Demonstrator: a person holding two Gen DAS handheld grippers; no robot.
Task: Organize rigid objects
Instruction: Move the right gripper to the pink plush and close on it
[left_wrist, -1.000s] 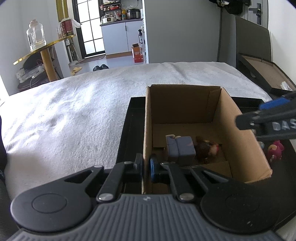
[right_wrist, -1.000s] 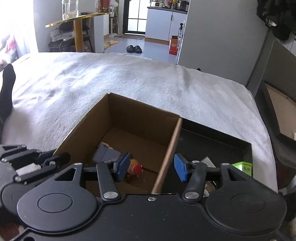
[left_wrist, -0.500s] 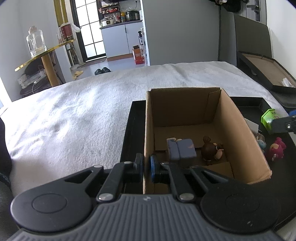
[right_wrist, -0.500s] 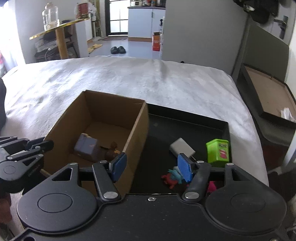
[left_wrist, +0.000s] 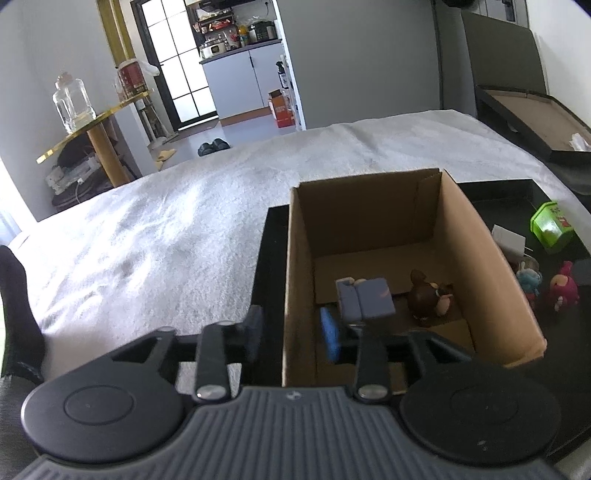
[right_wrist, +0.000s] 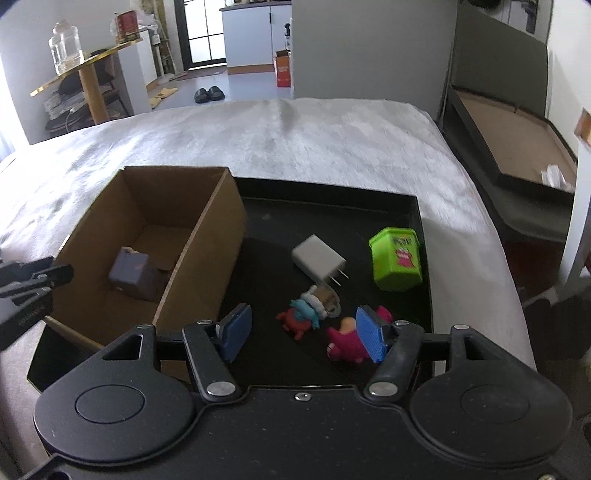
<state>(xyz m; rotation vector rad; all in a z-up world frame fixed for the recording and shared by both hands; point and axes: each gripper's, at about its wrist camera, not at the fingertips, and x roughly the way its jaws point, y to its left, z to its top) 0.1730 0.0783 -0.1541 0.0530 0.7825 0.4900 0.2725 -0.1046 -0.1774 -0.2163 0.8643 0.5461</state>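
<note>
A cardboard box (left_wrist: 480, 258) stands in the left part of a black tray (right_wrist: 332, 206). Inside it lie a purple-grey block (left_wrist: 365, 299) and a brown figure (left_wrist: 430, 299). My left gripper (left_wrist: 291, 334) straddles the box's near left wall; its jaws are opening and the pads stand clear of the cardboard. On the tray beside the box lie a white charger (right_wrist: 319, 258), a green container (right_wrist: 397, 258), a red-and-teal figure (right_wrist: 301, 317) and a pink figure (right_wrist: 345, 343). My right gripper (right_wrist: 303, 334) hangs open over the two figures, touching neither.
The tray rests on a white blanket (right_wrist: 295, 140) covering a bed. A dark flat case (right_wrist: 517, 147) lies open beyond the bed's right edge. A gold side table (left_wrist: 92, 125) with a glass jar stands at the far left.
The left jaws, earlier shut on the box's wall, have spread apart. The right gripper has swung right, from over the box to over the toys on the tray.
</note>
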